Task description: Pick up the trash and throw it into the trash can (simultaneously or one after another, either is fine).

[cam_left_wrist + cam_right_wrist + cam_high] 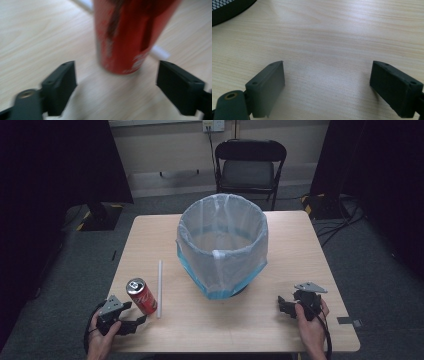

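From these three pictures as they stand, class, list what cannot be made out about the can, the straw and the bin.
- Red can: its print is blurred in the left gripper view and too small in the high view; its top is cut off by the upper edge.
- White straw: the can hides its middle in the left gripper view.
- Bin: its bottom is hidden by the white liner in the high view.

The high view looks forward and down over the whole table (300,245) from the person's side. The left gripper view sits low and close, facing the red can (130,32) upright on the wood. The right gripper view hovers near bare tabletop, catching the bin (227,10) base. All share the tabletop.
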Available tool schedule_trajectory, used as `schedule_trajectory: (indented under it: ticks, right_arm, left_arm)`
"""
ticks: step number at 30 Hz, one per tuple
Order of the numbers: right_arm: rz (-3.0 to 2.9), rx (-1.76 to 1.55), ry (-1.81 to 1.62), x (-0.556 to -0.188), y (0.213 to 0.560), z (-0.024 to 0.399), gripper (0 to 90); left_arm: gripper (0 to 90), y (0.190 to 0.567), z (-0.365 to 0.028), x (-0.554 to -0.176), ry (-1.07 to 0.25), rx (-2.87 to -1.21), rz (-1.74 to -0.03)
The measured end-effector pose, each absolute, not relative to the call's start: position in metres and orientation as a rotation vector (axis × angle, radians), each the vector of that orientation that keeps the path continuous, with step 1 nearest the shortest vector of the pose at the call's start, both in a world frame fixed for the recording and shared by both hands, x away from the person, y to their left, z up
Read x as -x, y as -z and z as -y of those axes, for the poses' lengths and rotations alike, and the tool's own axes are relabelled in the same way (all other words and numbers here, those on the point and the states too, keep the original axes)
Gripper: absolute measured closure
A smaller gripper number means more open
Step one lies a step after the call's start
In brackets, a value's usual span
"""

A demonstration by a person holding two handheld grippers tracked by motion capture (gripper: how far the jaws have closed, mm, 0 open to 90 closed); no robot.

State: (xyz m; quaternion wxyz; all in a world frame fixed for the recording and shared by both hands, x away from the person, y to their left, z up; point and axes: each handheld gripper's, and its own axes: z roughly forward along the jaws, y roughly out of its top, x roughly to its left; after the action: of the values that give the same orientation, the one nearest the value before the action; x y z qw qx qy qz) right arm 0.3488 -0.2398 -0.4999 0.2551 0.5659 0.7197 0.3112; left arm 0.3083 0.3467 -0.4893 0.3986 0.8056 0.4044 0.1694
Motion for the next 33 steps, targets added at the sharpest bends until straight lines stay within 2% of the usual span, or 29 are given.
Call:
schedule_trajectory:
  ticks: [1,13,16,17,33]
  right_arm:
    - [-1.954,-1.537,-0.845,-0.349,0.5,0.24,11.8]
    - [-1.956,-1.535,-0.845,-0.349,0.5,0.24,11.7]
    - [-1.956,-1.535,-0.845,-0.349,0.5,0.24,11.7]
    - [-1.956,-1.535,-0.846,-0.349,0.5,0.24,11.7]
    - [-1.957,-1.534,-0.846,-0.349,0.5,0.24,11.7]
  left_arm:
    - [15.7,0.486,-0.345,-0.307,-0.441,-2.022,-1.005]
    - [16.6,0.469,-0.343,-0.307,-0.44,-1.901,-0.98]
    - [16.6,0.466,-0.339,-0.309,-0.457,-1.905,-0.983]
    - [19.1,0.465,-0.337,-0.311,-0.461,-1.913,-0.977]
    - [19.9,0.481,-0.323,-0.331,-0.447,-1.951,-1.006]
